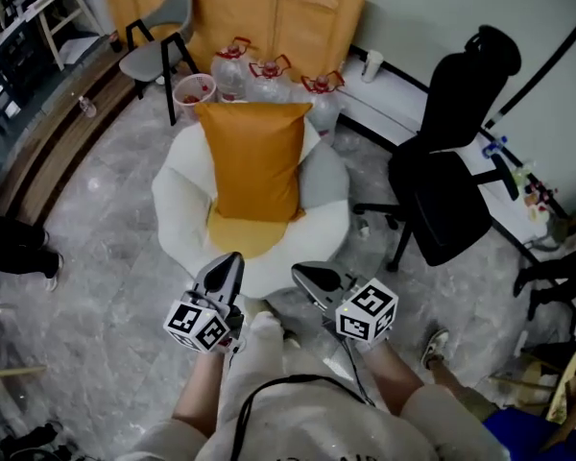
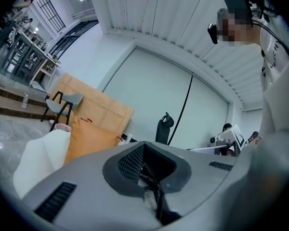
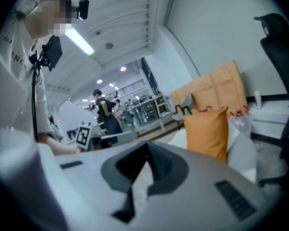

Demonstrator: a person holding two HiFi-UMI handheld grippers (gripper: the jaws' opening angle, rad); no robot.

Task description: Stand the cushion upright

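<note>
An orange cushion stands upright against the back of a white round armchair, above a yellow seat pad. The same cushion shows low left in the left gripper view and the cushion at right in the right gripper view. Both grippers are held close to the person's body, apart from the chair. My left gripper is shut with nothing in it. My right gripper is also shut and empty.
A black office chair stands right of the armchair. Several clear water jugs and a pink bin sit behind it, with a grey chair and brown cardboard against the wall. A person's dark shoes are at left.
</note>
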